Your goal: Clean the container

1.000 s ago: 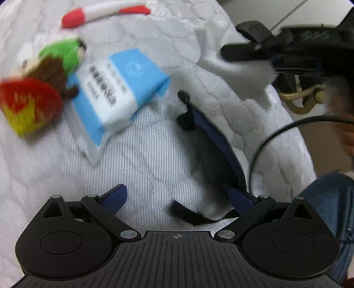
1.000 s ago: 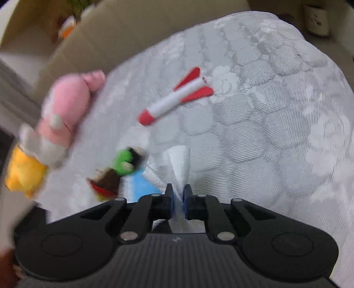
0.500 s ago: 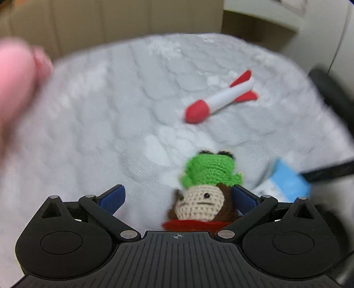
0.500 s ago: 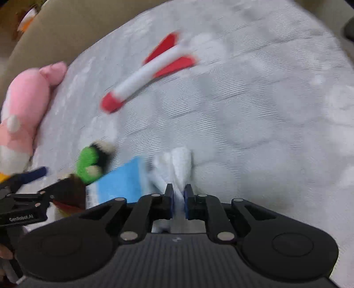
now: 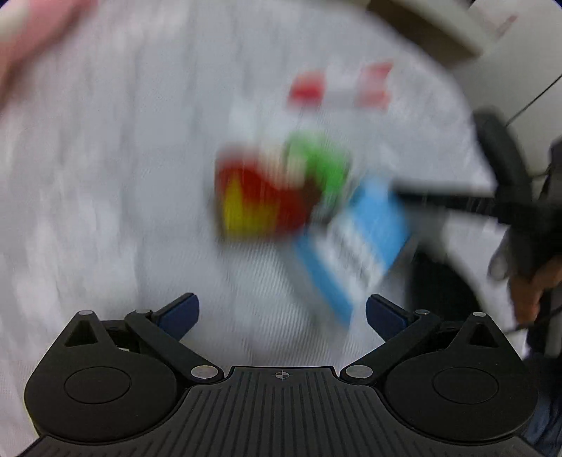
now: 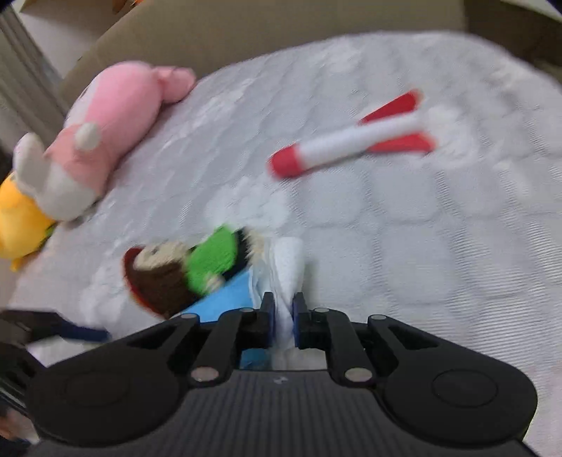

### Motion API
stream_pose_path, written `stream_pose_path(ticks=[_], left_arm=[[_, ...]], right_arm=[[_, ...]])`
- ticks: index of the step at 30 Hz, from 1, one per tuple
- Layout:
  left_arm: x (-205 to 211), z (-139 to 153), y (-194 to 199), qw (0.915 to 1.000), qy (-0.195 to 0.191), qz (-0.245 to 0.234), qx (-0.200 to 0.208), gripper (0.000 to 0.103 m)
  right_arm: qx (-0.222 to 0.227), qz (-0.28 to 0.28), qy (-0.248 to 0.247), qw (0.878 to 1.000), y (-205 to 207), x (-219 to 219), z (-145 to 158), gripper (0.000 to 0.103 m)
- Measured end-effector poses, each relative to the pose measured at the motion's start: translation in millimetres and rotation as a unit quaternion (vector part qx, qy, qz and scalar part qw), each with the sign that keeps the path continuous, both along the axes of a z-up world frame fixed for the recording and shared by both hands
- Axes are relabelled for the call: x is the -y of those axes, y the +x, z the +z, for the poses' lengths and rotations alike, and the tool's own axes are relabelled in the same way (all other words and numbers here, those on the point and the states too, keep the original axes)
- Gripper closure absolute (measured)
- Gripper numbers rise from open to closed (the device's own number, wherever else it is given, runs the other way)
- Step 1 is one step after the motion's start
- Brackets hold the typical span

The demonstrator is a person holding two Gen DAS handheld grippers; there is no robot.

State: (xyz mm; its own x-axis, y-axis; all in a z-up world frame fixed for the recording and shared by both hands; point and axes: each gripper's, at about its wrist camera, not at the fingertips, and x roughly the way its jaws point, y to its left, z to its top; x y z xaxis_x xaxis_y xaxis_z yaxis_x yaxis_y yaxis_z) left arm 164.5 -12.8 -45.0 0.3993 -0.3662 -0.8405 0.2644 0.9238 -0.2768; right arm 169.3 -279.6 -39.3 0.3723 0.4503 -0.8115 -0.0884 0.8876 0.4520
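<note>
My right gripper [image 6: 281,309] is shut on a white tissue [image 6: 286,262] that sticks up between its blue pads. Below it lies a blue tissue pack [image 6: 224,298], also seen blurred in the left wrist view [image 5: 354,242]. My left gripper [image 5: 281,313] is open and empty above the white quilted bed [image 5: 105,211], with the pack just ahead to its right. The right gripper shows as a dark blurred bar in the left wrist view [image 5: 456,204]. No container is visible in either view.
A crocheted doll in green, brown and red [image 6: 186,270] lies beside the pack, also in the left wrist view [image 5: 277,186]. A red-and-white toy rocket [image 6: 351,144] lies further back. A pink plush [image 6: 109,130] and a yellow plush [image 6: 17,225] lie at the left. A beige headboard [image 6: 246,31] stands behind.
Both views have swung about with heavy blur. The left gripper has pulled back, so the doll and pack now lie further ahead. The right gripper still holds the tissue.
</note>
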Motion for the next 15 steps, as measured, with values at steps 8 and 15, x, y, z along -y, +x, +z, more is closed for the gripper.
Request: stream_pose_path(ticks=[8,15], left_arm=[[50.1,-15.3,60.7,0.9856,0.081,-0.139,0.053,0.000],[47.1,-68.8,58.9,0.9841,0.134,-0.116,-0.015,0.000]], right_arm=[[-0.058,0.016,-0.045,0.997,-34.5,47.6,22.1,0.087],[-0.142,0.076,-0.063,0.985,-32.6,39.3,-23.1,0.056]])
